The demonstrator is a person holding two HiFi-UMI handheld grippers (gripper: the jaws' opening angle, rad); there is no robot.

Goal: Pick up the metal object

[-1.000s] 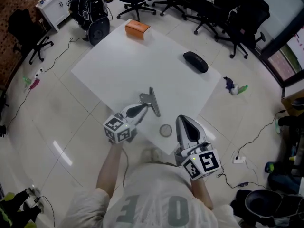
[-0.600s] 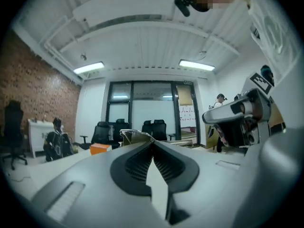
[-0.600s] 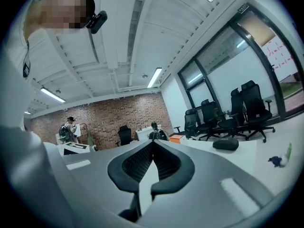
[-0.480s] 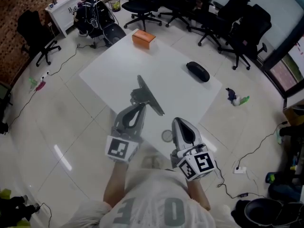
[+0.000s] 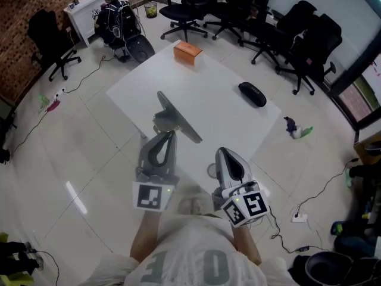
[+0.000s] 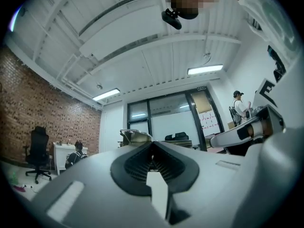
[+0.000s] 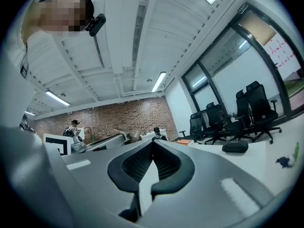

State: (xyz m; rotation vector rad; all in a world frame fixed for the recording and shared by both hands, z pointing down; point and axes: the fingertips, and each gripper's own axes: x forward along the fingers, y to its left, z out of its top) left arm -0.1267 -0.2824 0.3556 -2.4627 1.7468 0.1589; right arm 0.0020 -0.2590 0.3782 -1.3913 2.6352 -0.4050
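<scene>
The metal object (image 5: pixel 173 119), a grey strip with a flat plate on it, hangs tilted above the white table (image 5: pixel 214 103). My left gripper (image 5: pixel 169 134) is shut on its near end. In the left gripper view the metal object (image 6: pixel 135 136) sticks up just past the closed jaws. My right gripper (image 5: pixel 230 155) stands at the table's near corner, shut, with nothing between its jaws. From the right gripper view the metal object (image 7: pixel 124 135) shows off to the left, held up in the air.
A small round ring (image 5: pixel 209 170) lies on the table beside my right gripper. An orange box (image 5: pixel 187 50) sits at the far corner and a black case (image 5: pixel 252 94) at the right. Office chairs (image 5: pixel 280 28) crowd the back; a person (image 5: pixel 113 8) sits at a desk, back left.
My left gripper has risen toward the camera with the metal object in it, and swung from pointing right to pointing straight away. The right gripper has hardly moved.
</scene>
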